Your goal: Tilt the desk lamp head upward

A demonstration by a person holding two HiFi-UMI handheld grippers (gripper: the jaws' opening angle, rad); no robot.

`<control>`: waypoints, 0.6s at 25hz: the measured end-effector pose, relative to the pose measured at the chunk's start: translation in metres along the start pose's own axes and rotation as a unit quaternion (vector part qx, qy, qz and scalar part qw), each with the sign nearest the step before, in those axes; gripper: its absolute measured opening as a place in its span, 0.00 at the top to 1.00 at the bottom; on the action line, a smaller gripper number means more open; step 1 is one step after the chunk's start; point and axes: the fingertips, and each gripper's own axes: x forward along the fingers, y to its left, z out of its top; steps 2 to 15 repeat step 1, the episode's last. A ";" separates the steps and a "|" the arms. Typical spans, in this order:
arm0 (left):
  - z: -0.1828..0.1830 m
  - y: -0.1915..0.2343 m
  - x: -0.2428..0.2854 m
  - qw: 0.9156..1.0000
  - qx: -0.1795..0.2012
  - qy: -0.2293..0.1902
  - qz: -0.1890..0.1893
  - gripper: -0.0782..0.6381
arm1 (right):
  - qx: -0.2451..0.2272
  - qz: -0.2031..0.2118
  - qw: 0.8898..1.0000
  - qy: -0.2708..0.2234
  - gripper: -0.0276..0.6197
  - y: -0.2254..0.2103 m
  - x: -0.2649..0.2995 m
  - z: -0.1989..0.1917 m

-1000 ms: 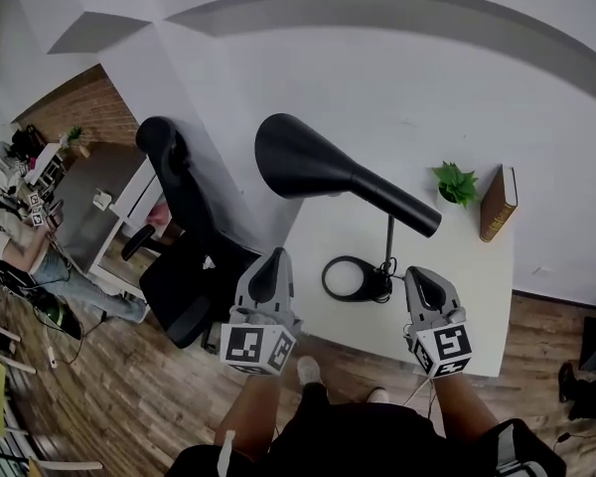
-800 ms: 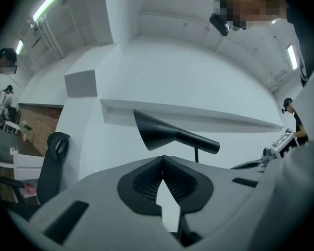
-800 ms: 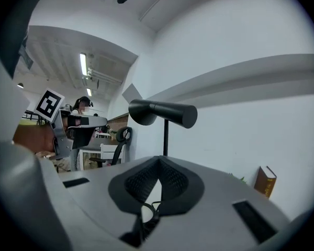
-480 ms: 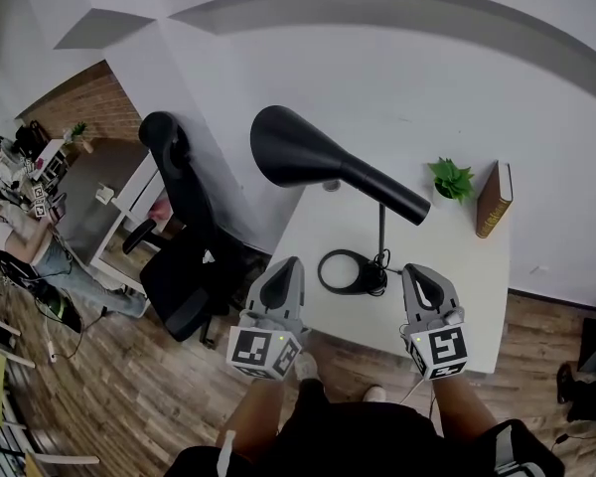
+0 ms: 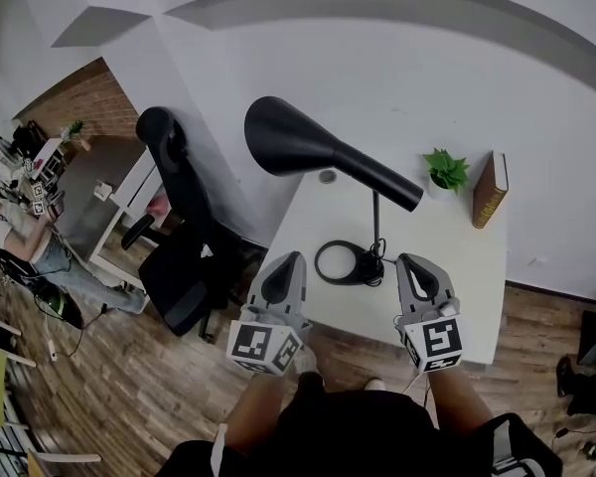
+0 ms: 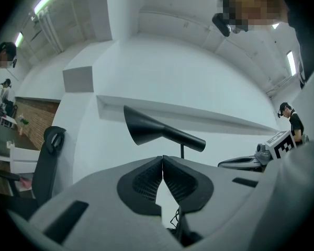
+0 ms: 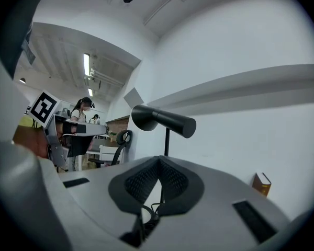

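Head view: the grey left gripper (image 5: pixel 281 266) and grey right gripper (image 5: pixel 418 268) are held at the near edge of the white desk (image 5: pixel 467 266). Both have their jaws closed together on nothing, and both are apart from the lamp. Beyond them, the black cone-shaped desk lamp head (image 5: pixel 293 139) is seen on its stem, mouth end slightly raised. Whether it is already tilted or awaiting tilting is not settled.

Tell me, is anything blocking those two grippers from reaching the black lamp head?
Nothing visible does. Open air separates the lamp head from the left gripper and right gripper; the plant and book stand off to the side.
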 end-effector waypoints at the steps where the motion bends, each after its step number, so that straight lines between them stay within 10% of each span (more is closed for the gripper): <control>1: 0.001 -0.001 -0.001 1.000 -0.001 -0.001 -0.002 0.88 | -0.001 0.000 1.000 0.000 0.96 0.001 0.000 0.001; 15: 0.001 -0.001 -0.001 1.000 -0.001 -0.001 -0.002 0.88 | -0.001 0.000 1.000 0.000 0.96 0.001 0.000 0.001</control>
